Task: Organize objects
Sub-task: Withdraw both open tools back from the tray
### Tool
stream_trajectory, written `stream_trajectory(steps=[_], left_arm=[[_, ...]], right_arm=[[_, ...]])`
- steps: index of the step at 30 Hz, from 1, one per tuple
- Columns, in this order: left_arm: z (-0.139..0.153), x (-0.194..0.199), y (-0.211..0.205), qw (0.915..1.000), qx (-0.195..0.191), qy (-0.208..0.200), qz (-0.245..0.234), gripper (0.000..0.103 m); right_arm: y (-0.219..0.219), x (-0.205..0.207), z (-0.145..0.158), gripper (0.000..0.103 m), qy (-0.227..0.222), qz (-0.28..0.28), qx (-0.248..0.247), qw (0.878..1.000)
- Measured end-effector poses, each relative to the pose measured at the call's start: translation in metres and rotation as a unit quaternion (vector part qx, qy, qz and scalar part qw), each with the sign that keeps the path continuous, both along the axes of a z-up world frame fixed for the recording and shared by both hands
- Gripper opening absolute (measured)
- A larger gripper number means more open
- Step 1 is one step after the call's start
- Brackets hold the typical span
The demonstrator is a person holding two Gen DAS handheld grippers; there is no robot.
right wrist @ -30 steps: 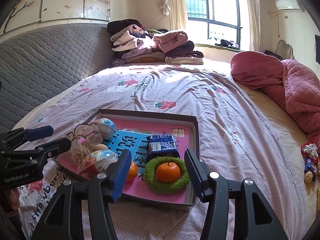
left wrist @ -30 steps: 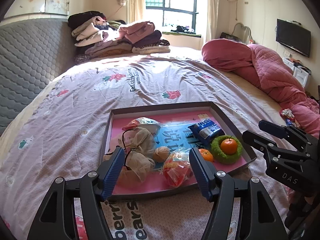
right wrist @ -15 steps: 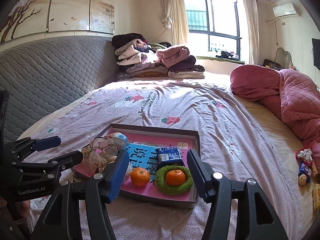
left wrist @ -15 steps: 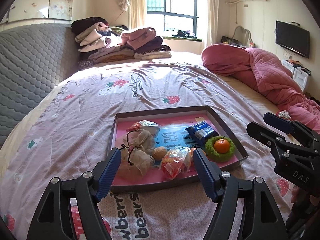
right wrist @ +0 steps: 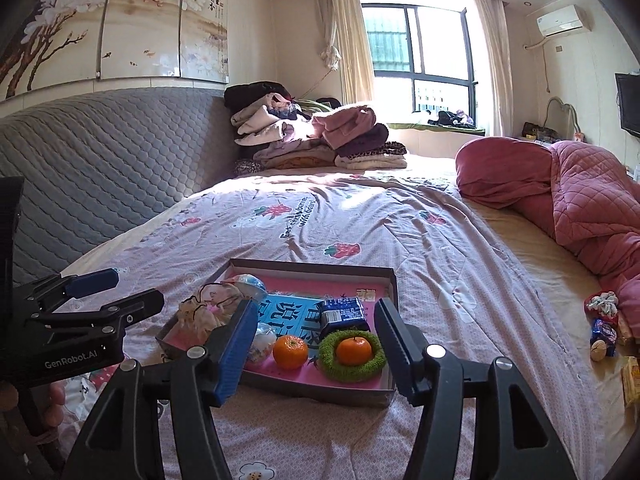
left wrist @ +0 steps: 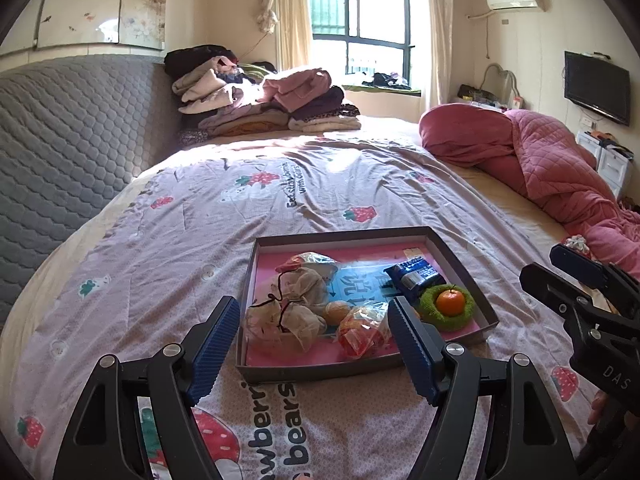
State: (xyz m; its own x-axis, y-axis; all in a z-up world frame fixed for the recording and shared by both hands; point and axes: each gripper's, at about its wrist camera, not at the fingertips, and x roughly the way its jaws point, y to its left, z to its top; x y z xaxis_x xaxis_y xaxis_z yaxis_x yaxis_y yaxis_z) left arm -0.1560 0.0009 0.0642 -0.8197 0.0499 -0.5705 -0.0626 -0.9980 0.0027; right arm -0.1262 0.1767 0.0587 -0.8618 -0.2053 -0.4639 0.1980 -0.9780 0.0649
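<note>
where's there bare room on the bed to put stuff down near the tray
Bare bedspread runs from the tray's far rim to the folded clothes pile, and left toward the grey headboard. The tray is crowded; small items clutter the bed beside the pink quilt.

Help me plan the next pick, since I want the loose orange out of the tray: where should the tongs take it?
Probably from above, across the loose orange's round middle. The green ring sits close on one side and a wrapped snack on the other, so set the tongs front to back. The right tongs look nearest.
</note>
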Motion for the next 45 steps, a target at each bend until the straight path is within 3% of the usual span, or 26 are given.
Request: stream_trajectory(steps=[19,24,45], left_arm=[[0.007,0.034,-0.005,0.9998,0.002,0.009,0.015,0.078],[0.004,0.039,-0.007,0.9997,0.017,0.005,0.015,0.078],[-0.024,0.041,-0.005,0.9998,-0.001,-0.01,0.019,0.077]], right_arm=[[-0.008,0.03,0.008,0.06,0.012,-0.002,0.003,1.0],[-0.008,0.034,0.007,0.06,0.009,-0.006,0.008,1.0],[-0.012,0.035,-0.016,0.06,-0.013,-0.017,0.025,0.999]])
